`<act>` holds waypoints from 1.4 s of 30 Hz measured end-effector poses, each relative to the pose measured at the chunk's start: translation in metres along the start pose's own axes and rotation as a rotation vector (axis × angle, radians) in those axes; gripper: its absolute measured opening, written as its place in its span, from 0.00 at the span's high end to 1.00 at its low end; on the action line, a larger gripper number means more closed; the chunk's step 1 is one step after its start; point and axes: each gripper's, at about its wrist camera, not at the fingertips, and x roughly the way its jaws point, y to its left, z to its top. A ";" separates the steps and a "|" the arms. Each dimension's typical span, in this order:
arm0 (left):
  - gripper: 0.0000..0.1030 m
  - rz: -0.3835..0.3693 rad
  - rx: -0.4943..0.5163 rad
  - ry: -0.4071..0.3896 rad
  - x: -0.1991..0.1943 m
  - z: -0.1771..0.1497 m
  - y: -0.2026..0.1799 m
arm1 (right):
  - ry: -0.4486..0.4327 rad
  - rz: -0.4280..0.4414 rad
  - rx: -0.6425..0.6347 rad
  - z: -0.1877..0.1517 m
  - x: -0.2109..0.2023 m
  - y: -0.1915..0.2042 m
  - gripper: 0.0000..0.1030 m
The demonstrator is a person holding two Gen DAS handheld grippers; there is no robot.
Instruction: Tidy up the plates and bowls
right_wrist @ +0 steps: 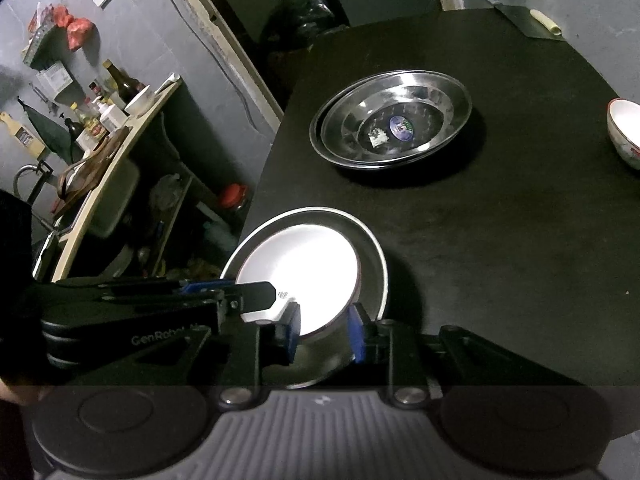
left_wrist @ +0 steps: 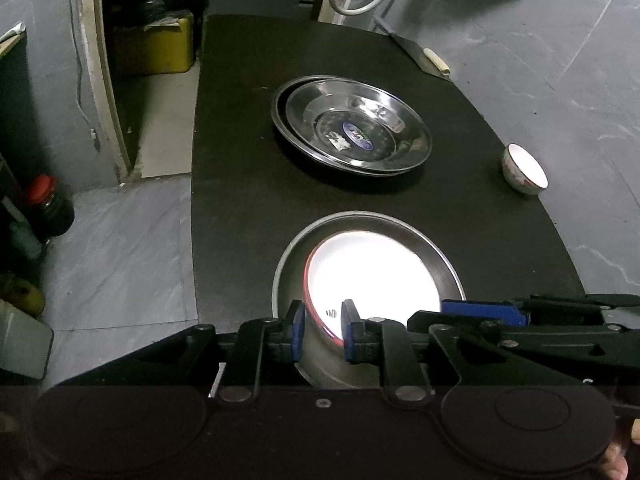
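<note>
Nearest the cameras, a white bowl (left_wrist: 372,276) with a red rim is seen nested inside a metal bowl (left_wrist: 436,248) at the near end of the black table (left_wrist: 240,200). The near rims of both bowls are straddled by the left gripper (left_wrist: 322,330), one blue pad outside the metal wall and the other inside the white bowl; a narrow gap is left, and whether the pads press on the rims cannot be told. The same pair of rims is straddled by the right gripper (right_wrist: 325,334) from the other side, its jaws likewise only slightly parted, with grip equally unclear.

Farther along the table, two steel plates (left_wrist: 352,124) are stacked one inside the other, a blue sticker (left_wrist: 357,135) being visible in the centre of the upper one. To the right, well apart from the stack, a small white bowl (left_wrist: 524,168) stands by the table's edge. At the far corner a cleaver (left_wrist: 420,58) is laid.
</note>
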 end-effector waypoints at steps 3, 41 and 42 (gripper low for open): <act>0.67 0.005 0.005 -0.023 -0.008 0.000 -0.001 | -0.023 0.000 -0.009 0.003 -0.005 0.000 0.61; 0.01 0.303 -0.145 -0.529 -0.124 0.048 -0.052 | -0.514 -0.292 -0.082 0.056 -0.134 -0.052 0.00; 0.01 0.300 -0.149 -0.530 -0.125 0.051 -0.049 | -0.515 -0.308 -0.068 0.057 -0.134 -0.055 0.00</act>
